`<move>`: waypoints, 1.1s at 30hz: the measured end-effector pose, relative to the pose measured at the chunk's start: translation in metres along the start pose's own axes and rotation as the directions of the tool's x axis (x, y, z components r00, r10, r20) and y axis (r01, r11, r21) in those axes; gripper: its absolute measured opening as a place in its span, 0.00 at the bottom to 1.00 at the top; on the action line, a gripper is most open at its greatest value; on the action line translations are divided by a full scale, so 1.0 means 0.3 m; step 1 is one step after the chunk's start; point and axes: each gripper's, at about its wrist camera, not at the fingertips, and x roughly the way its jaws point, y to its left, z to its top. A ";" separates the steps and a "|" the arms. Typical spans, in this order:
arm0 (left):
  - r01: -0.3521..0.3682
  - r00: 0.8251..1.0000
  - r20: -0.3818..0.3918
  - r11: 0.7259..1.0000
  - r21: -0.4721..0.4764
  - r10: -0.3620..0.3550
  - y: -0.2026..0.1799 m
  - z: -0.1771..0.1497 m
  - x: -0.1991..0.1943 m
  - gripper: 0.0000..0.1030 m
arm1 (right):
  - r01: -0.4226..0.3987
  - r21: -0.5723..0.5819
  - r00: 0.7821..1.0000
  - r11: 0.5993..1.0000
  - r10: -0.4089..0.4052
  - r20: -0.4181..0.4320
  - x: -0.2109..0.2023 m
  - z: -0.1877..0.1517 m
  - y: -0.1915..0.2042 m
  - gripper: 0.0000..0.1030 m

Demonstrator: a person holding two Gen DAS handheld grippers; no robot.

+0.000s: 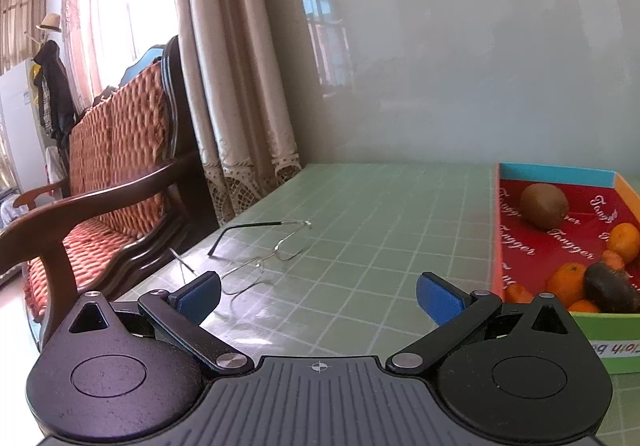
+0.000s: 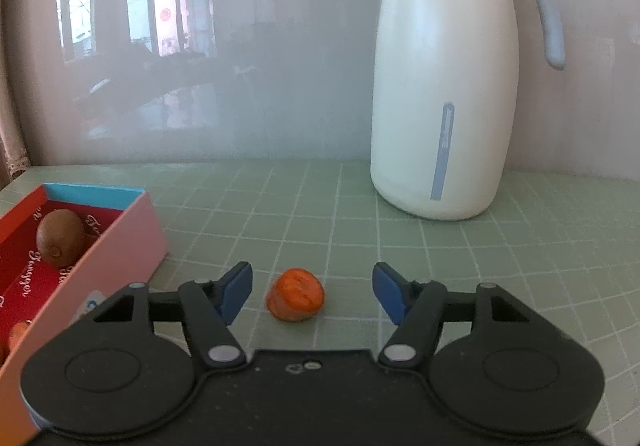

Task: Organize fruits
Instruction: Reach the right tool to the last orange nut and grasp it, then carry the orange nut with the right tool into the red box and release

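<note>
A red-lined box (image 1: 496,230) stands on the green grid mat at the right of the left wrist view. It holds a kiwi (image 1: 544,205), several oranges (image 1: 568,282) and a dark fruit (image 1: 610,288). My left gripper (image 1: 318,296) is open and empty, left of the box. In the right wrist view the box (image 2: 120,246) is at the left with the kiwi (image 2: 60,238) inside. A small orange fruit piece (image 2: 296,294) lies on the mat between the open fingers of my right gripper (image 2: 312,292), untouched.
Wire-frame glasses (image 1: 260,250) lie on the mat ahead of my left gripper. A tall white jug (image 2: 444,85) stands at the back right against the wall. A wooden chair with an orange cushion (image 1: 116,165) stands left of the table.
</note>
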 end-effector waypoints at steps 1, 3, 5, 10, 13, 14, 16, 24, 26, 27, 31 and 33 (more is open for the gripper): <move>-0.002 1.000 -0.002 1.000 -0.004 0.002 0.006 -0.002 0.001 1.00 | 0.004 0.001 1.000 1.000 -0.004 -0.007 0.006 -0.002 -0.002 0.63; -0.005 1.000 -0.004 1.000 -0.012 0.005 0.015 -0.003 0.004 1.00 | 0.007 0.005 1.000 1.000 -0.007 -0.019 0.014 -0.009 -0.006 0.63; -0.005 1.000 -0.004 1.000 -0.014 0.005 0.018 -0.004 0.007 1.00 | 0.005 0.011 1.000 1.000 -0.004 -0.027 0.019 -0.013 -0.009 0.62; -0.003 1.000 -0.001 1.000 -0.002 0.003 0.010 -0.006 0.004 1.00 | 0.004 -0.001 0.999 1.000 -0.004 -0.045 0.039 -0.019 0.006 0.52; -0.006 1.000 -0.004 1.000 -0.002 0.006 0.012 -0.005 0.006 1.00 | 0.002 -0.003 0.999 1.000 -0.002 -0.053 0.049 -0.020 0.010 0.47; -0.006 1.000 -0.005 1.000 -0.004 0.006 0.014 -0.006 0.007 1.00 | 0.001 -0.001 0.999 1.000 -0.001 -0.055 0.050 -0.020 0.010 0.47; -0.008 1.000 -0.007 1.000 -0.003 0.008 0.013 -0.006 0.007 1.00 | -0.003 0.000 0.998 1.000 0.003 -0.058 0.052 -0.021 0.011 0.45; -0.009 1.000 -0.005 1.000 0.001 0.009 0.010 -0.006 0.001 1.00 | -0.012 -0.001 0.998 1.000 0.012 -0.065 0.050 -0.016 0.015 0.30; -0.008 1.000 -0.004 1.000 0.000 0.008 0.008 -0.005 0.000 1.00 | -0.012 0.000 0.998 1.000 0.012 -0.066 0.043 -0.015 0.012 0.30; -0.009 1.000 -0.004 1.000 0.000 0.009 0.008 -0.005 0.001 1.00 | -0.012 0.001 0.998 1.000 0.012 -0.065 0.039 -0.014 0.010 0.30; -0.008 1.000 -0.004 1.000 0.004 0.008 0.004 -0.003 0.000 1.00 | -0.015 0.000 0.998 1.000 0.015 -0.055 0.017 -0.008 0.003 0.30; -0.006 1.000 -0.006 1.000 0.006 0.006 -0.001 -0.001 0.001 1.00 | -0.017 -0.010 0.999 1.000 0.017 -0.048 0.001 -0.003 0.004 0.30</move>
